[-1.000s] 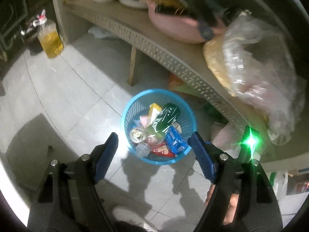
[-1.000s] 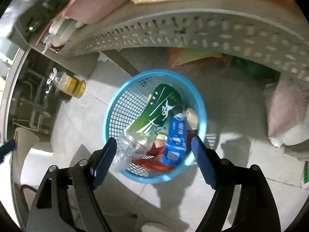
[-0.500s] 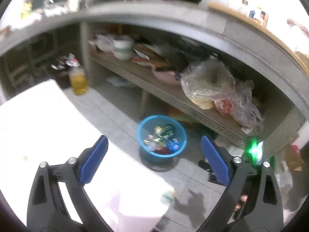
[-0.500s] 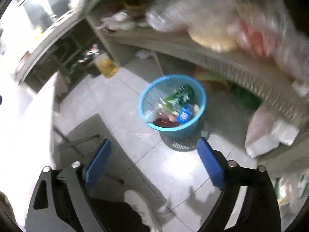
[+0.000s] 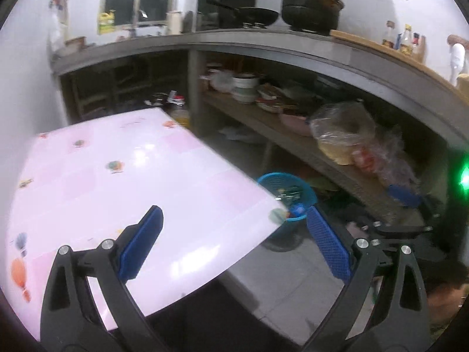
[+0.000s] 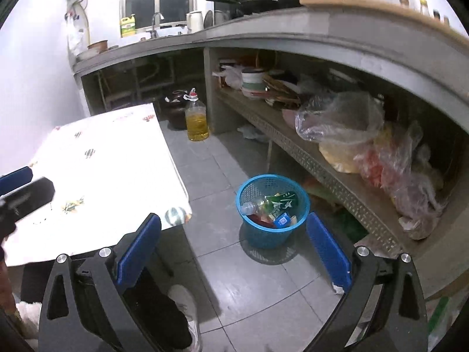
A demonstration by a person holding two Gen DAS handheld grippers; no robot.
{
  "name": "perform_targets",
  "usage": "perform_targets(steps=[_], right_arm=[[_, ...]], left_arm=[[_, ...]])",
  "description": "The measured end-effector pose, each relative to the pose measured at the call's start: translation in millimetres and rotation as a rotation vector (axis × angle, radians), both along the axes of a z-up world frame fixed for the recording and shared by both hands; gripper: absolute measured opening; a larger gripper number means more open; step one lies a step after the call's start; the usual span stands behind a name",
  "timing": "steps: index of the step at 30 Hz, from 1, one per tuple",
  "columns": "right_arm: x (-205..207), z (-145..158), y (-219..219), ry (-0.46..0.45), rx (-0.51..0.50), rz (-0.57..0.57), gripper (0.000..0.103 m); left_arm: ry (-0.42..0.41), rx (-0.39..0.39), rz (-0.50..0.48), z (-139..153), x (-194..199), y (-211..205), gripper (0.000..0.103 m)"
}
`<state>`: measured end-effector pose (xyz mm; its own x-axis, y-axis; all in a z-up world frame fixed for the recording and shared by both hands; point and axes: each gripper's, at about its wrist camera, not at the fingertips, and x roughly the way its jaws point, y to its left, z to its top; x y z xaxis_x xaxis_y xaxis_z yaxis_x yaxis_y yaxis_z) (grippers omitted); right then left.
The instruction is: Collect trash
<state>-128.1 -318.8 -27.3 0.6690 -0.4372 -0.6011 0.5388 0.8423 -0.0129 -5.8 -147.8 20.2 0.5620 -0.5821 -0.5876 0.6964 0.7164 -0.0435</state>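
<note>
From the left wrist camera, the left gripper point(image 5: 233, 221) is hanging over the near corner of a table covered in a pale pink patterned cloth point(image 5: 117, 182), its blue-padded jaws spread wide with nothing between them. Beyond the table's corner, a blue mesh trash basket point(image 5: 288, 182) is standing on the grey tiled floor point(image 5: 281, 281), partly hidden by the tabletop, with wrappers and a bottle showing inside. Behind it a concrete counter point(image 5: 263, 41) is carrying a large dark pot point(image 5: 310, 3) and a frying pan point(image 5: 252, 14). On the perforated shelf point(image 5: 293, 140) beneath, clear plastic bags point(image 5: 346, 132) and stacked bowls point(image 5: 246, 88) are sitting.

From the right wrist camera, the right gripper point(image 6: 234, 226) is pointing down at the floor with its jaws opening and nothing between them. The trash basket point(image 6: 272, 228) is standing just ahead, between the table point(image 6: 96, 164) and the shelf point(image 6: 307, 158), holding a clear plastic bottle point(image 6: 252, 206), a green packet point(image 6: 283, 201) and a blue carton point(image 6: 281, 220). A bottle of yellow oil point(image 6: 197, 117) is standing further back on the floor, by the counter's upright. The left gripper point(image 6: 22, 187) is showing at the left edge, over the table. A white shoe point(image 6: 187, 308) is showing at the bottom.
</note>
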Motion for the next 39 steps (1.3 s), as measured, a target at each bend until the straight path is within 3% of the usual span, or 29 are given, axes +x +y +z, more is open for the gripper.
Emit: perform_targets(steps=[5, 8, 19, 26, 39], right_arm=[[-1, 13, 23, -0.022, -0.078, 0.017, 0.096], [-3, 15, 35, -0.052, -0.109, 0.044, 0.096], [21, -3, 56, 0.058, -0.072, 0.084, 0.096], [33, -15, 52, 0.108, -0.044, 0.084, 0.096], [35, -23, 46, 0.119, -0.013, 0.068, 0.096]], left_arm=[[-0.084, 0.053, 0.161, -2, -9, 25, 0.094], [-0.094, 0.081, 0.252, -3, -8, 38, 0.094], [0.081, 0.183, 0.472, -30, 8, 80, 0.094], [0.056, 0.205, 0.54, -32, 14, 89, 0.094], [0.058, 0.243, 0.529, -36, 16, 79, 0.094]])
